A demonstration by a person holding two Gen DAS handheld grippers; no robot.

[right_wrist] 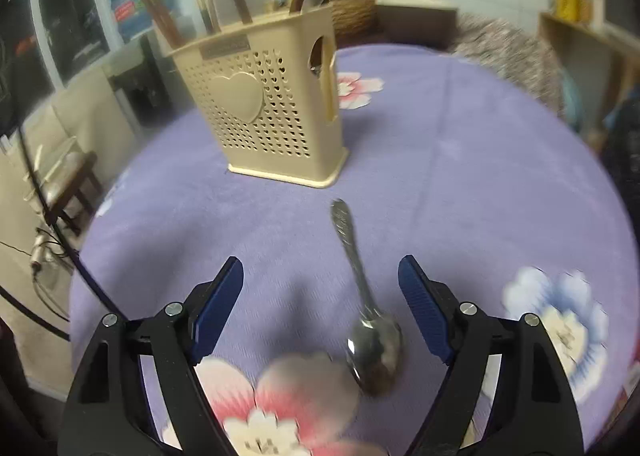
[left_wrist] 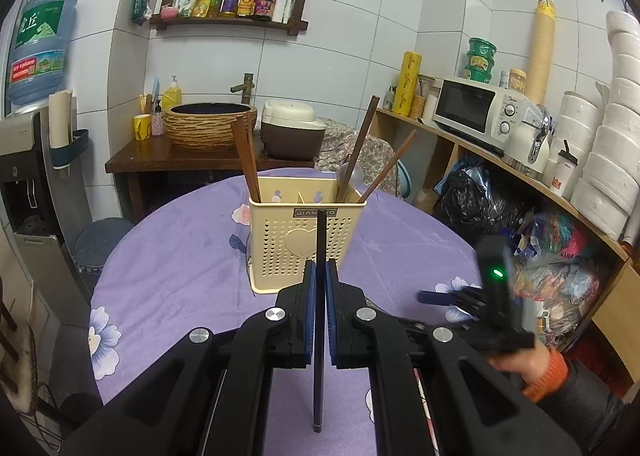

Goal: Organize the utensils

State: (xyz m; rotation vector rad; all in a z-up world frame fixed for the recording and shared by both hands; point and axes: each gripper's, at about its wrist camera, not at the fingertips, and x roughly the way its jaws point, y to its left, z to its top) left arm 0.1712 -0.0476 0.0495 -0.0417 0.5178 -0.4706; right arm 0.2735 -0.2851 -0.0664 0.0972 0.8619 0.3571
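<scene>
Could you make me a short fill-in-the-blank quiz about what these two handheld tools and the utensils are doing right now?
1. The left tool is shut on a dark ____.
2. The right tool is open, and the metal ____ lies on the tablecloth between its fingers.
3. The beige utensil holder has a ____ shape raised on its front.
4. The tablecloth's main colour is ____.

Missing words: chopstick; spoon; heart; purple

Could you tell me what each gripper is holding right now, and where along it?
Left gripper clamps a dark chopstick around mid-length. Right gripper is open, holding nothing.
</scene>
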